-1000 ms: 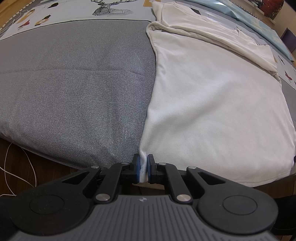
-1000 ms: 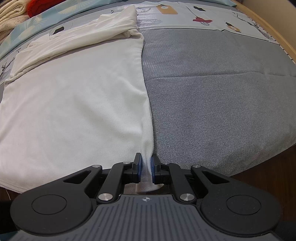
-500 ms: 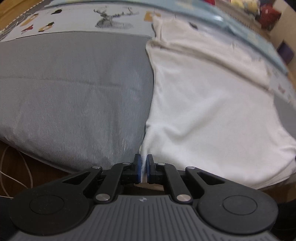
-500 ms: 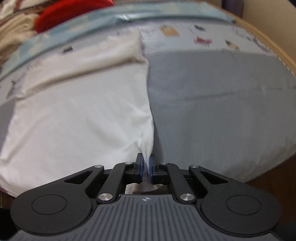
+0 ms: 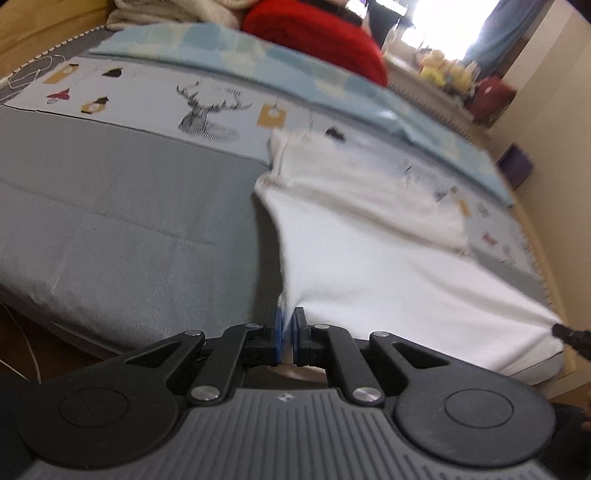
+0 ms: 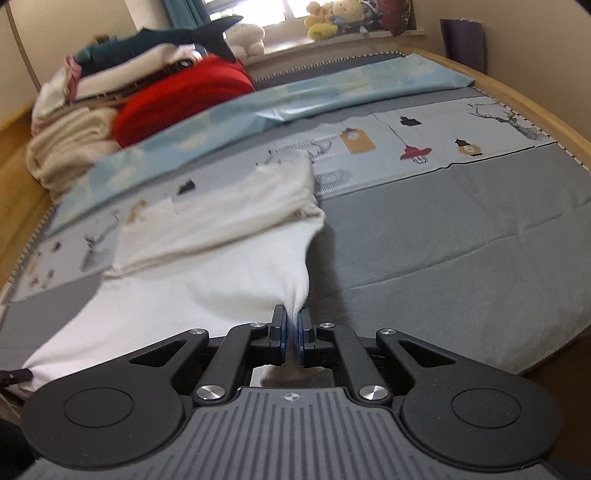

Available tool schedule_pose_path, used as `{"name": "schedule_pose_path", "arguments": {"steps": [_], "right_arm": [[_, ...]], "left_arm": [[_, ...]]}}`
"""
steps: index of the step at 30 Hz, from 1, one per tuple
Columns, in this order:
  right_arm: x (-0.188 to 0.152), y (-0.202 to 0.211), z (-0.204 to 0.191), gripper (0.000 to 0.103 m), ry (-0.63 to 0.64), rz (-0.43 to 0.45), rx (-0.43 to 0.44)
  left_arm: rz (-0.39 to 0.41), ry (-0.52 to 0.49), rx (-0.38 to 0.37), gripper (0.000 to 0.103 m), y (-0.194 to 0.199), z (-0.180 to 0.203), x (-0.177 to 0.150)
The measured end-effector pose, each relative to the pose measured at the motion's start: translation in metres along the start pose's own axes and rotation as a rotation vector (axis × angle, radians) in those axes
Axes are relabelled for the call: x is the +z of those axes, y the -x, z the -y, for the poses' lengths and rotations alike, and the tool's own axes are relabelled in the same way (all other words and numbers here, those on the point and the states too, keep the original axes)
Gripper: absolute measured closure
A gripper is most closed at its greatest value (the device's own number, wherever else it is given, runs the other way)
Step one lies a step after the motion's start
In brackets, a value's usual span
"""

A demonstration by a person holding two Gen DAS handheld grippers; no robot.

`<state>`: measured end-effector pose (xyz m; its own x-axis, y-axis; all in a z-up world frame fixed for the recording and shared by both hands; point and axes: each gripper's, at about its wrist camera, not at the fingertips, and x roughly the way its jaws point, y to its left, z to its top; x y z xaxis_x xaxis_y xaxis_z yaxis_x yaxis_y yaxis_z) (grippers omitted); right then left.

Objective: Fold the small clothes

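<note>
A white garment (image 5: 369, 251) lies spread on the grey bed cover (image 5: 110, 206), its far end folded over on itself. My left gripper (image 5: 287, 334) is shut on the garment's near left corner, which rises off the bed in a taut peak. In the right wrist view the same white garment (image 6: 207, 273) stretches away to the left, and my right gripper (image 6: 291, 332) is shut on its near right corner, lifted likewise. The right gripper's tip (image 5: 570, 338) shows at the far right edge of the left wrist view.
A light blue sheet (image 6: 295, 99) and a printed panel (image 5: 147, 99) lie beyond the garment. A red blanket (image 6: 181, 99) and stacked folded clothes (image 6: 77, 147) sit at the bed's far end. Plush toys (image 6: 332, 16) line the windowsill. The wooden bed frame (image 6: 535, 107) curves along the right.
Both grippers have risen with the garment's near corners, pulling the hem off the bed into two peaks. The views have tilted up to show the far end of the bed and the window.
</note>
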<state>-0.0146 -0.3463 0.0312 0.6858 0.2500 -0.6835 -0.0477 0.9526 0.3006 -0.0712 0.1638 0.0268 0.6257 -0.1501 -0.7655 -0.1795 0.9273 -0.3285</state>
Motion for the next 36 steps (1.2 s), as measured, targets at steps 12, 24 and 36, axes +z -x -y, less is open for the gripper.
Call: {"name": "schedule_pose_path", "arguments": {"steps": [12, 24, 36], "right_arm": [[-0.008, 0.066, 0.011, 0.098, 0.002, 0.011, 0.056], [0.053, -0.048, 0.017, 0.098, 0.016, -0.061, -0.039], [0.081, -0.167, 0.02, 0.098, 0.116, -0.176, -0.127]], "left_arm": [[0.031, 0.075, -0.048, 0.098, 0.048, -0.011, -0.012], [-0.124, 0.057, -0.017, 0.098, -0.073, -0.02, 0.072], [-0.152, -0.028, 0.031, 0.097, -0.183, -0.011, 0.126]]}}
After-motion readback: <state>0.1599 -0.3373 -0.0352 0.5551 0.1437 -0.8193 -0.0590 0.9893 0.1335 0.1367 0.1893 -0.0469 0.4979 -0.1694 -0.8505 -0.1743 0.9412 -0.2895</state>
